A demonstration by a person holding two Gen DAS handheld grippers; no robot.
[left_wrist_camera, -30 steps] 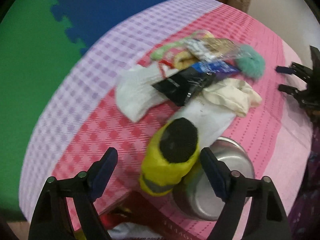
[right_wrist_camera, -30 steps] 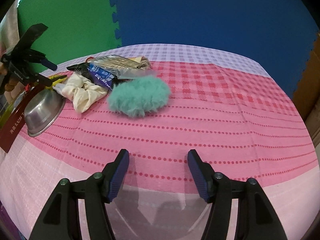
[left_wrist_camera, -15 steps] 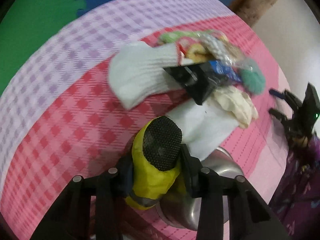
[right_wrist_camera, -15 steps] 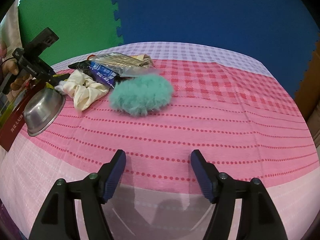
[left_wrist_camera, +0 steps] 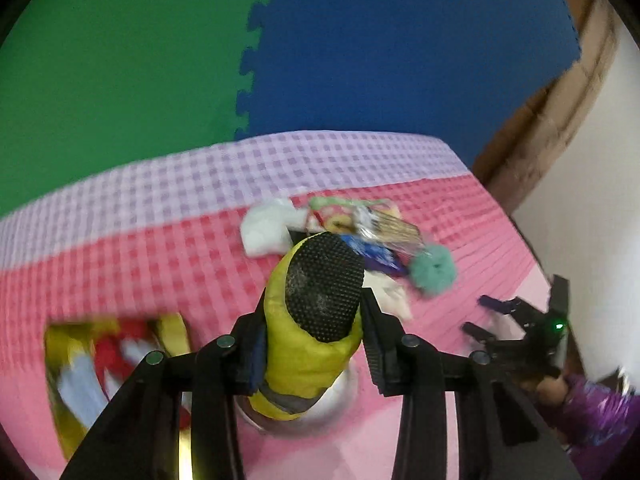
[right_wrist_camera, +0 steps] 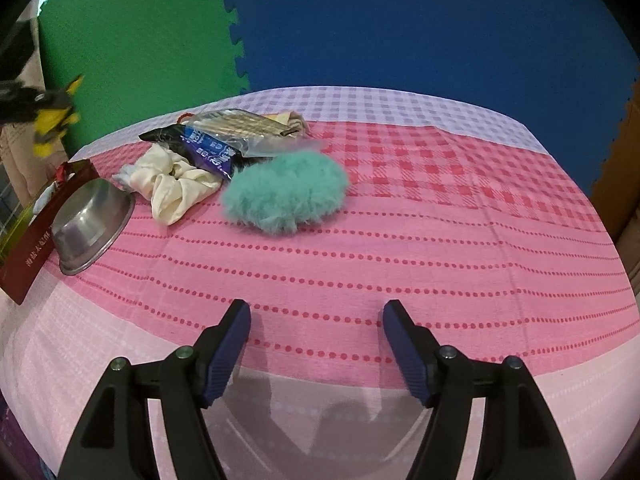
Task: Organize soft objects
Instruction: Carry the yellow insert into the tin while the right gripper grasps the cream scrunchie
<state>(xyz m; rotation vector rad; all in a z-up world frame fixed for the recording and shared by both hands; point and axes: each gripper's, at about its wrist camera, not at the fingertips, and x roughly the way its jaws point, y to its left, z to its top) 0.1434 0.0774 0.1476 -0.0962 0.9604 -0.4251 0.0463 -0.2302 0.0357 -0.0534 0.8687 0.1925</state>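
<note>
My left gripper [left_wrist_camera: 316,320] is shut on a yellow soft sock with a black dotted sole [left_wrist_camera: 304,360] and holds it in the air above the table. In the right wrist view that gripper and the yellow sock [right_wrist_camera: 52,116] show blurred at the far left. A teal fluffy puff [right_wrist_camera: 286,196], a cream scrunchie [right_wrist_camera: 176,188] and a white sock [left_wrist_camera: 266,232] lie in the pile on the pink checked cloth. My right gripper [right_wrist_camera: 316,320] hangs open over the cloth's near part, with nothing between its fingers.
A steel bowl [right_wrist_camera: 92,224] leans on a dark red box [right_wrist_camera: 32,252] at the left edge. Snack packets [right_wrist_camera: 208,148] lie across the pile. An open box with red and yellow contents [left_wrist_camera: 112,360] sits left of the bowl. Green and blue foam mats stand behind the table.
My left gripper closed on the yellow sock by the bowl, then lifted it and rolled. The right gripper stayed in place and its jaws widened a little.
</note>
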